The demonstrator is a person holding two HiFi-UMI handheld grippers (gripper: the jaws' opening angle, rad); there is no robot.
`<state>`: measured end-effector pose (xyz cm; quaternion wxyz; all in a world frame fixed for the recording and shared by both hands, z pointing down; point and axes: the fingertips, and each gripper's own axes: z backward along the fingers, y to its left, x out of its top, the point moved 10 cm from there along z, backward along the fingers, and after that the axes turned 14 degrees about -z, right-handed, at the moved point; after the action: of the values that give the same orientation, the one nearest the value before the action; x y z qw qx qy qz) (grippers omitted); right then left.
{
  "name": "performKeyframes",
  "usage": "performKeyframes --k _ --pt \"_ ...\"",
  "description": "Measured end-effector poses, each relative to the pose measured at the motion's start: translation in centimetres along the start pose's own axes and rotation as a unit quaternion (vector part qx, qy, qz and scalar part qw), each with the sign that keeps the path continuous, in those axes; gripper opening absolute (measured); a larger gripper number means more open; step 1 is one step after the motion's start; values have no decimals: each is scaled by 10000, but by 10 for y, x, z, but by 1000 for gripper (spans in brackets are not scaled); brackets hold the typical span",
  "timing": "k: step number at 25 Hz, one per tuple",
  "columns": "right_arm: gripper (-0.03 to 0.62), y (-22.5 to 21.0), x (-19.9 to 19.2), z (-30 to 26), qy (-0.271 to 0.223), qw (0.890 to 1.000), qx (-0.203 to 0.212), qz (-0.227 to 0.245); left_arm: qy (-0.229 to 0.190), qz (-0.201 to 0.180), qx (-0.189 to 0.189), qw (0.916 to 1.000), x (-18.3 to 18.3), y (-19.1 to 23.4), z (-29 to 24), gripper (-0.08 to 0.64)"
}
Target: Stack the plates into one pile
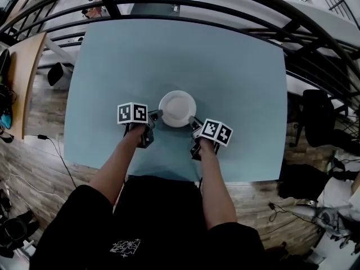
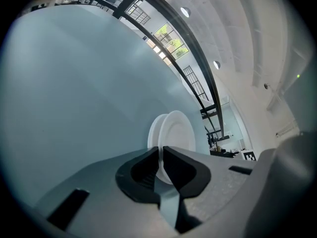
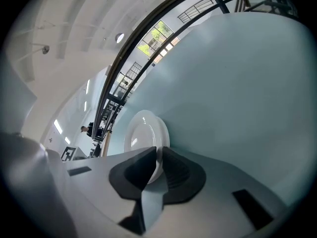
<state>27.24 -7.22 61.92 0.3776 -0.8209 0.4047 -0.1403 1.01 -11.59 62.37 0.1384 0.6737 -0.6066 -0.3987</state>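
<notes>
Plates (image 1: 177,108), white and round, lie at the near middle of the pale blue surface (image 1: 225,55), face up and flat, their hollows toward the ceiling. Being circles, they have no long axis, and in the head view they read as a single disc. The left gripper view shows two rims, one over the other: the upper plate (image 2: 179,133) sits squarely above the lower plate (image 2: 153,132), with a thin shadow line between them, and I cannot tell whether they touch. The left gripper (image 1: 154,116) comes in at the disc's near-left edge and slopes downward. Its fingers (image 2: 143,168) are pinched onto the rim, which passes between the tips. The right gripper (image 1: 193,121) comes in at the near-right edge at a similar slope, and its fingers (image 3: 133,170) likewise clamp a narrow span of rim. The two grippers face each other across the near side of the plates, each with its marker cube (image 1: 133,113) uppermost.
</notes>
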Motion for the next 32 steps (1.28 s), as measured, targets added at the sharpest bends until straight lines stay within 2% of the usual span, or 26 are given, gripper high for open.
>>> performKeyframes --k 7,13,19,25,32 --pt "44 10 3 -3 94 9974 -304 644 134 -184 146 9996 3 -2 1 35" --pt "57 16 1 -4 113 9903 -646 1225 307 -335 305 9985 2 -5 0 38" --pt "80 18 -2 -5 217 9824 -879 1636 309 -375 266 9985 0 -6 2 44" --pt "86 19 -4 -8 195 9801 -887 1767 297 -380 313 9983 0 -3 8 52" --pt "114 26 3 5 -25 9802 -690 1854 137 -427 518 9977 -2 -1 25 64"
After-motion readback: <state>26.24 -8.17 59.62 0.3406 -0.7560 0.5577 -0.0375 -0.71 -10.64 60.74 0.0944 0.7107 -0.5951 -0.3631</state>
